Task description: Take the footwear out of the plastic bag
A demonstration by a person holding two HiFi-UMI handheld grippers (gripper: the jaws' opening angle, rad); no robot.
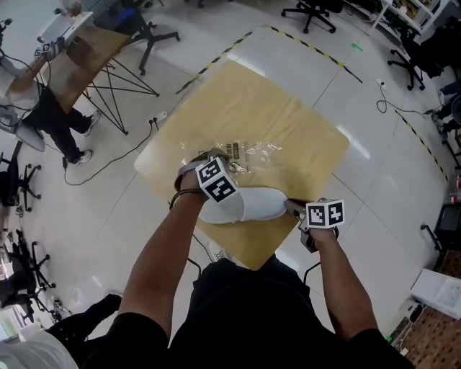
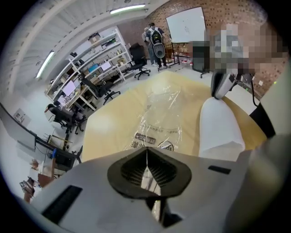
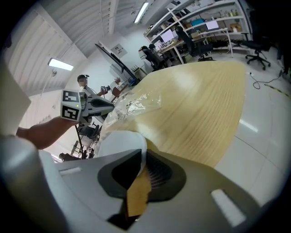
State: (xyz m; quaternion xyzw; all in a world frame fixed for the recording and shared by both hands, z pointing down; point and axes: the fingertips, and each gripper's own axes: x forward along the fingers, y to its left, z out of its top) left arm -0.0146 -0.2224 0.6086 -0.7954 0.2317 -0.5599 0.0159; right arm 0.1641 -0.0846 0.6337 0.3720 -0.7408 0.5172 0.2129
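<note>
A white slipper (image 1: pixel 245 205) lies on the wooden table (image 1: pixel 288 115), outside the clear plastic bag (image 1: pixel 248 153) just beyond it. My right gripper (image 1: pixel 294 209) is shut on the slipper's near end; in the right gripper view the slipper's white edge (image 3: pixel 142 154) sits pinched between the pads. My left gripper (image 1: pixel 227 167) is shut on the near edge of the bag, and film (image 2: pixel 157 123) runs from the shut jaws out over the table. The slipper (image 2: pixel 220 129) shows to the right in the left gripper view.
The table's front corner (image 1: pixel 256 263) is close to my body. Office chairs (image 1: pixel 313 11), a trestle desk (image 1: pixel 86 50) and cables (image 1: pixel 108 162) stand on the white floor around it. People stand far off by shelves and a whiteboard (image 2: pixel 185 25).
</note>
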